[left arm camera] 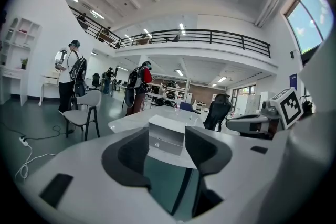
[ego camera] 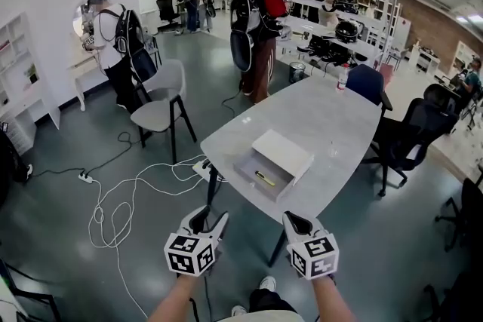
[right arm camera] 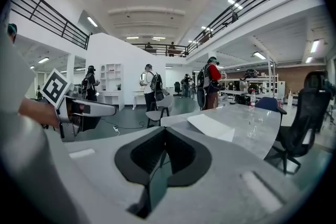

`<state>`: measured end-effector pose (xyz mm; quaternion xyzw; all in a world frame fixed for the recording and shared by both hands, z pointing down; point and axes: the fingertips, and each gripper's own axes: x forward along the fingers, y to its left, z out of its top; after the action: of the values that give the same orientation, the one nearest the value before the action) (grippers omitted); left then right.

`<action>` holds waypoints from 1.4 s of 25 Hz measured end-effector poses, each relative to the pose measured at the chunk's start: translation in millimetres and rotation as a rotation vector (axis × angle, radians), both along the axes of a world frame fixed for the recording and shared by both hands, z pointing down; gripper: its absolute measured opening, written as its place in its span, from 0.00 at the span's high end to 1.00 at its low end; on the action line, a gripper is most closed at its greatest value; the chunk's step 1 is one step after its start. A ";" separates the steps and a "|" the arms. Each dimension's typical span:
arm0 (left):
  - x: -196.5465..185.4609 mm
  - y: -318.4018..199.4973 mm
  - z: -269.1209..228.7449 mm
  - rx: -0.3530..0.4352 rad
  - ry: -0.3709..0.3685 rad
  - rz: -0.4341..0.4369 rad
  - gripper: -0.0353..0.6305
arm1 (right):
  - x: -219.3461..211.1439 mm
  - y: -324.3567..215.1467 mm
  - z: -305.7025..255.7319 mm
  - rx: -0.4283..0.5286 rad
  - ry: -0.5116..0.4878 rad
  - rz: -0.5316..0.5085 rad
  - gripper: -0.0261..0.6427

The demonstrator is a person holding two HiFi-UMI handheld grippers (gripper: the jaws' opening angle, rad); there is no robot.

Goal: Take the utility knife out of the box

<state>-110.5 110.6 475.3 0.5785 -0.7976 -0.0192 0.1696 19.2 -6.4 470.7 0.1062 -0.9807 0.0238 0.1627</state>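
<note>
An open white box (ego camera: 273, 162) lies on the grey table (ego camera: 317, 117), near its front end. In its grey tray lies the yellow utility knife (ego camera: 264, 178), and the white cover (ego camera: 283, 151) sits just behind it. Both grippers hang short of the table edge, away from the box. My left gripper (ego camera: 210, 220) is open and empty; in the left gripper view the box (left arm camera: 166, 127) shows beyond its parted jaws (left arm camera: 167, 140). My right gripper (ego camera: 295, 222) is shut with nothing in it, its tips meeting (right arm camera: 164, 134) in the right gripper view.
A grey chair (ego camera: 162, 105) stands left of the table, with white cables (ego camera: 113, 207) and a power strip on the floor. Black office chairs (ego camera: 415, 136) stand on the right. A bottle (ego camera: 343, 77) is at the table's far end. People (ego camera: 260, 19) stand farther back.
</note>
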 end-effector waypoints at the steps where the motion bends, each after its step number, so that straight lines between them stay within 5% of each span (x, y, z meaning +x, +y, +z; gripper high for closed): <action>1: -3.0 -3.4 1.5 -0.003 0.005 0.004 0.66 | -2.6 -2.9 0.6 -0.001 -0.001 0.002 0.95; 26: -92.0 -171.3 30.7 -0.068 0.017 0.123 0.65 | -100.3 -156.7 21.1 -0.037 0.008 0.051 0.95; 35: -97.9 -231.3 50.2 -0.158 -0.021 0.295 0.65 | -114.5 -204.0 26.0 -0.060 0.000 0.072 0.95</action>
<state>-208.4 -120.7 525.5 0.6743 -0.7050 0.0746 0.2069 -95.3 -210.4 496.7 0.1366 -0.9750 0.0592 0.1650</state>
